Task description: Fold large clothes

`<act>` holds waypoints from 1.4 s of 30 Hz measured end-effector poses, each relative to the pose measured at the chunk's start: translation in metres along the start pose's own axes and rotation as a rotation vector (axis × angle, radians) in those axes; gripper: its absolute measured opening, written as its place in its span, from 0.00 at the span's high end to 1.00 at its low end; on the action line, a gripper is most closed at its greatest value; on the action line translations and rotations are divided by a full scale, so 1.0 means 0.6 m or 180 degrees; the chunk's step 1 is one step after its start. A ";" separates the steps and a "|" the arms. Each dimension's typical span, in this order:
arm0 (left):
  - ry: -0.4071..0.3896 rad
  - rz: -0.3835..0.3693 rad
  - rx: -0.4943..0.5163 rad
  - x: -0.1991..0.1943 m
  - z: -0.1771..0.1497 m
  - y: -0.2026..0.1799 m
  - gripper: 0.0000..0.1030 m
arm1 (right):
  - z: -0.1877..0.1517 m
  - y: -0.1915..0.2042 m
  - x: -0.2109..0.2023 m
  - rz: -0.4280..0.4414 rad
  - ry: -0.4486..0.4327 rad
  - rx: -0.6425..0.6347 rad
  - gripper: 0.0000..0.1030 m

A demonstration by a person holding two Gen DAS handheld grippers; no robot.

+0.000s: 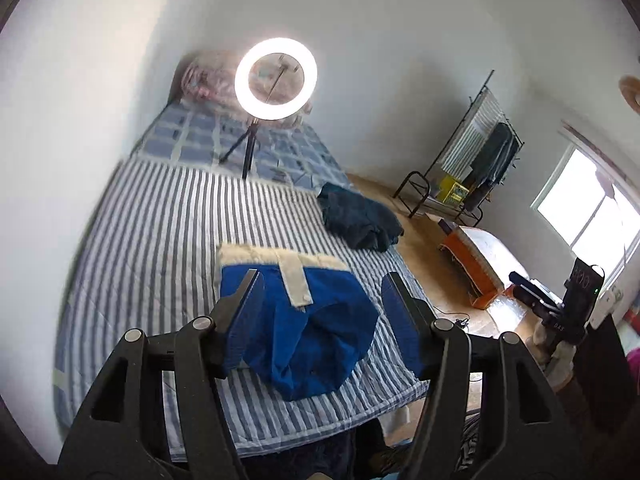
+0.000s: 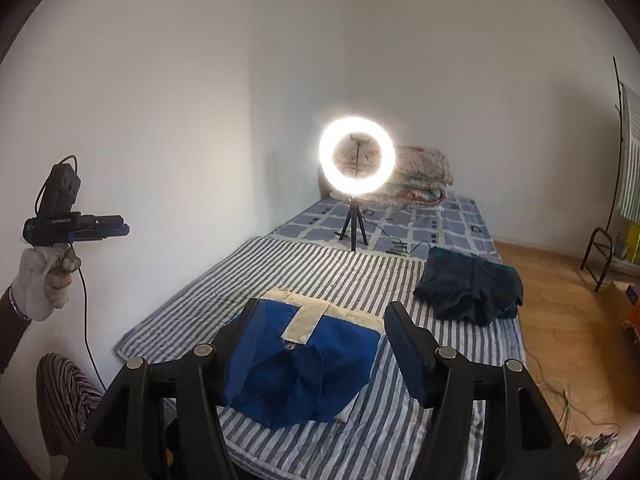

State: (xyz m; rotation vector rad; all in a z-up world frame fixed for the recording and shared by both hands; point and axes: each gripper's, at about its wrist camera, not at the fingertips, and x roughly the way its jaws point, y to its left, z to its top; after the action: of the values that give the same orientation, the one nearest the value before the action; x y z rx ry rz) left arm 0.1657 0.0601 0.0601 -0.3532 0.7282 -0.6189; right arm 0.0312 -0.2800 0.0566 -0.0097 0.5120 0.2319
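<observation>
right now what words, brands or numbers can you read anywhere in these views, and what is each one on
"CenRobot.AI", roughly; small white print on the side of the left hand-held gripper, seen from the right wrist view.
Pale marks on the dark box atop the right hand-held gripper: too blurred to read.
Print on the yellow box under the clothes rack: too small to read.
Blue garment, dark garment: no text shows.

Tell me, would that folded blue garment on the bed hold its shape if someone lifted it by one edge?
Probably not: the blue garment shows soft creases and a rumpled top layer, so it looks floppy. It would likely sag and unfold. It seems light, lying flat on the striped sheet.
</observation>
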 end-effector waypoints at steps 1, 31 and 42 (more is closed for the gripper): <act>0.0052 0.0007 -0.0088 0.021 -0.006 0.015 0.39 | -0.008 -0.008 0.018 0.0012 0.0053 0.0067 0.30; 0.1233 0.0225 -0.1022 0.478 -0.128 0.272 0.89 | -0.230 -0.239 0.468 0.0933 0.1258 0.2228 0.77; 0.1418 0.0691 -0.0397 0.508 -0.166 0.223 0.87 | -0.236 -0.168 0.498 0.0194 0.1780 0.1239 0.82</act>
State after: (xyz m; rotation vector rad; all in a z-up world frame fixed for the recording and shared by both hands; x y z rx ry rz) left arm 0.3259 -0.0397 -0.2318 -0.2470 1.2188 -0.4492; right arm 0.2378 -0.3227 -0.2170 0.3284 1.1092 0.1842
